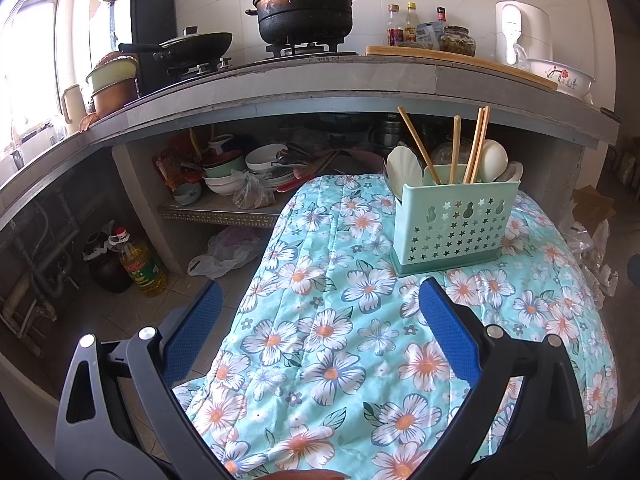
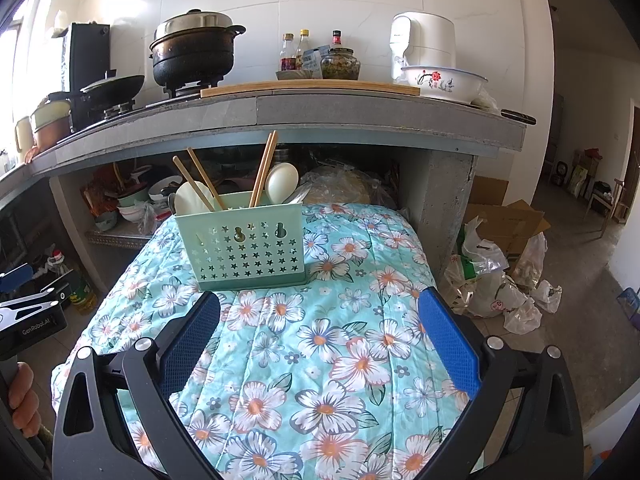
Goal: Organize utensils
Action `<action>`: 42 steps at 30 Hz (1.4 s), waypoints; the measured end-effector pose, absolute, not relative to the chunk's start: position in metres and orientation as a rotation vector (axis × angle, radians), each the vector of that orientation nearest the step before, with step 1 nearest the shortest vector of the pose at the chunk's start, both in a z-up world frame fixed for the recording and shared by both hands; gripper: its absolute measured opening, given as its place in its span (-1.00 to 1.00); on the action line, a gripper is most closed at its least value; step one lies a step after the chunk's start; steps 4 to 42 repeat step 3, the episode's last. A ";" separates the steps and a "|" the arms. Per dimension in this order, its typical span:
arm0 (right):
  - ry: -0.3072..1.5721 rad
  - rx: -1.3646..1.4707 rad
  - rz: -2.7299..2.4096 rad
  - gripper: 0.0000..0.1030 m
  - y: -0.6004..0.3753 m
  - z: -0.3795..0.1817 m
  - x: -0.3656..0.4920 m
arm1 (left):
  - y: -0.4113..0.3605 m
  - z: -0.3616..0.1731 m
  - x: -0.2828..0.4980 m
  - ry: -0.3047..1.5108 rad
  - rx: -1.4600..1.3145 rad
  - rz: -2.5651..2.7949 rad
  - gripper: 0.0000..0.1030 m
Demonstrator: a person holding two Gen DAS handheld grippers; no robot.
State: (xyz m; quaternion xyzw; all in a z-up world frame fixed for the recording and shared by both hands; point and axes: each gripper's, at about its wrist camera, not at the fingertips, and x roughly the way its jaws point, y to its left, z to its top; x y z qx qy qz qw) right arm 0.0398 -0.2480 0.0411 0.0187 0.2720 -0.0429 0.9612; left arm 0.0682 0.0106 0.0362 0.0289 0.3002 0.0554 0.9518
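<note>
Left wrist view shows me my left gripper with its blue pads spread wide and nothing between them — the green utensil holder stands upright on the flowery cloth, just ahead and a bit to the right. My right gripper is spread wide and empty too, and the holder sits near its left pad. Chopsticks and white spoons stick up out of the holder — all inside it.

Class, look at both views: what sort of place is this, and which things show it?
Most likely a home kitchen: a lidded black pot sits on a gas stove, sauce bottles line the grey counter, and stacked bowls fill the shelf below.
</note>
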 end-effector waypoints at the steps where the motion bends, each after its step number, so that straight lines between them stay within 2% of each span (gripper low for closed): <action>1: 0.551 0.039 -0.087 0.87 -0.248 0.041 0.040 | 0.010 0.036 0.068 0.611 0.059 0.112 0.84; 42: 0.552 0.039 -0.087 0.87 -0.248 0.041 0.040 | 0.010 0.036 0.068 0.612 0.059 0.111 0.84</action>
